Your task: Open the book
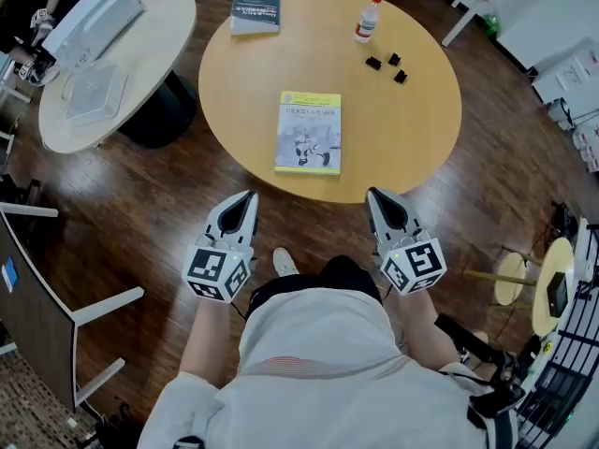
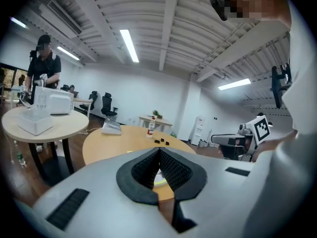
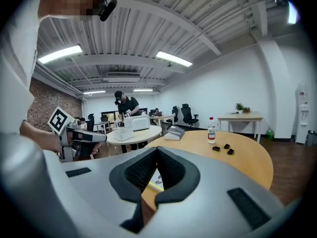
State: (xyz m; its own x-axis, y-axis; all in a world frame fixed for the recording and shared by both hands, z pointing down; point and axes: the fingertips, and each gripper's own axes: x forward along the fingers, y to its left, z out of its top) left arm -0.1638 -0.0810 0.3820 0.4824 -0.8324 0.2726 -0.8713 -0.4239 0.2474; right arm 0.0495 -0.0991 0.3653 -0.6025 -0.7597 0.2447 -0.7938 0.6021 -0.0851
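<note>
Clock: hours are read on the round table (image 1: 412, 148) as the head view shows it, with 6 o'clock at the wearer's edge.
Grippers: two. The left gripper (image 1: 251, 198) and the right gripper (image 1: 373, 195) are side by side over the dark wood floor (image 1: 140, 213), just short of the table's 6 o'clock edge. Both point toward the table.
Left gripper jaws: pressed together, with nothing between them.
Right gripper jaws: also closed tip to tip and empty.
Books: two, both shut. The yellow book (image 1: 309, 131) lies flat, cover up, at 6 o'clock near the table's edge. It is ahead of the gap between the grippers and touches neither. The blue book (image 1: 255, 7) lies at 11 o'clock by the far edge.
Bottle: one bottle (image 1: 368, 19), upright with a red cap, at 1 o'clock.
Black pieces: three small black pieces (image 1: 387, 66) in a loose cluster at 1 o'clock, just nearer than the bottle.
Tables: two. The second, paler table (image 1: 159, 36) stands off toward 10 o'clock.
White boxes: two on the paler table, a tall white box (image 1: 94, 15) and a flat white box (image 1: 94, 94).
People in the background: one person (image 2: 44, 66), standing behind the paler table.
</note>
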